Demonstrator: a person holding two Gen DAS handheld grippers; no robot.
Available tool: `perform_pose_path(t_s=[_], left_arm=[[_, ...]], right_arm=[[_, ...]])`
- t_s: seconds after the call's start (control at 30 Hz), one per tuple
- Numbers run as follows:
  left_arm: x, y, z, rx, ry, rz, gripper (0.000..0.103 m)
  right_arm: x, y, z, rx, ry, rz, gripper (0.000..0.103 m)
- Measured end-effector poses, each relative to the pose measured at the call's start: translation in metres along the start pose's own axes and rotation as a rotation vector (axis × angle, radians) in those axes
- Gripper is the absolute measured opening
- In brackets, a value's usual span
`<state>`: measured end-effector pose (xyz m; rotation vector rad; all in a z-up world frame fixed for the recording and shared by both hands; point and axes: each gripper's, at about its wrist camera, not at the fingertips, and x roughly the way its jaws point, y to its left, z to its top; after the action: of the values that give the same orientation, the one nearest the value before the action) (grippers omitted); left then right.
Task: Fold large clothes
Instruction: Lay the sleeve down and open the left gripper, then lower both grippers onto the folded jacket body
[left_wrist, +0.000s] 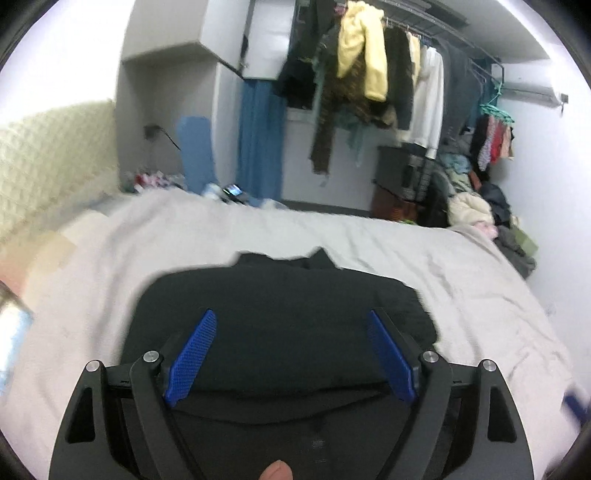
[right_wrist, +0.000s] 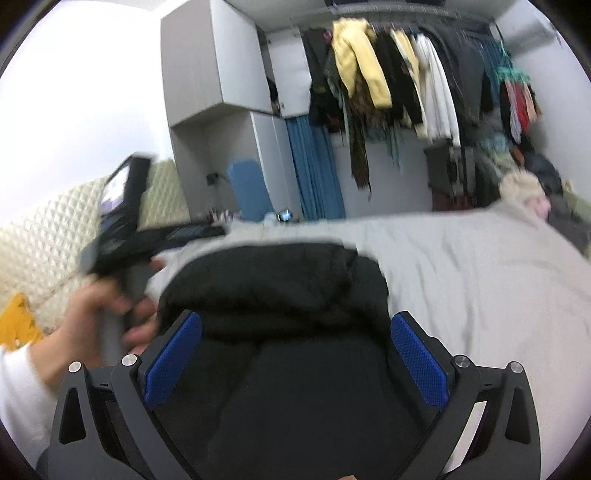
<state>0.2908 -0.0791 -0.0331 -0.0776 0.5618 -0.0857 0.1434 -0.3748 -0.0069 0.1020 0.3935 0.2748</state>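
A: Starting at the left: what does the left wrist view give us?

B: The left gripper (left_wrist: 290, 356) with its blue-padded fingers (left_wrist: 190, 360) spread wide and nothing between them. Under them lies the bulky black garment (left_wrist: 280, 314), folded into a thick bundle on the near middle of the pale grey bed sheet (left_wrist: 424, 254). Whether the fingers touch the cloth I cannot tell.

A: And the right wrist view?

B: The right gripper (right_wrist: 295, 356) is likewise wide open and holds nothing, with the same black garment (right_wrist: 273, 284) spread beneath it. Only this view shows the person's left hand (right_wrist: 99, 317), blurred, at the garment's left edge, gripping the other tool's handle.

A: Anything far off?

B: Both views show the rail of hanging clothes (left_wrist: 373, 74), a yellow piece among them. Only the left view shows the heap of clothes (left_wrist: 476, 199) at the far right.
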Motion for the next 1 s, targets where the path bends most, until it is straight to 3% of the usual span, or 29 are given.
perform_pose_path(t_s=[0.2, 0.27, 0.43, 0.57, 0.73, 1.0], left_arm=[[-0.015, 0.066, 0.0, -0.036, -0.038, 0.043, 0.084], [-0.003, 0.084, 0.001, -0.046, -0.027, 0.051, 0.084], [0.043, 0.112, -0.008, -0.032, 0.012, 0.072, 0.084], [0.091, 0.127, -0.021, -0.05, 0.069, 0.054, 0.084], [0.145, 0.128, -0.034, -0.009, 0.138, 0.062, 0.085], [0.177, 0.122, -0.048, 0.04, 0.13, 0.075, 0.085]], right_arm=[[0.065, 0.014, 0.036, -0.007, -0.038, -0.015, 0.103], [0.092, 0.018, 0.04, -0.01, -0.028, -0.01, 0.103], [0.156, 0.031, 0.029, -0.076, 0.04, -0.013, 0.09], [0.202, 0.021, 0.01, -0.078, 0.108, -0.026, 0.08], [0.243, 0.001, -0.012, -0.053, 0.181, -0.053, 0.051], [0.27, -0.012, -0.023, -0.014, 0.218, -0.025, 0.051]])
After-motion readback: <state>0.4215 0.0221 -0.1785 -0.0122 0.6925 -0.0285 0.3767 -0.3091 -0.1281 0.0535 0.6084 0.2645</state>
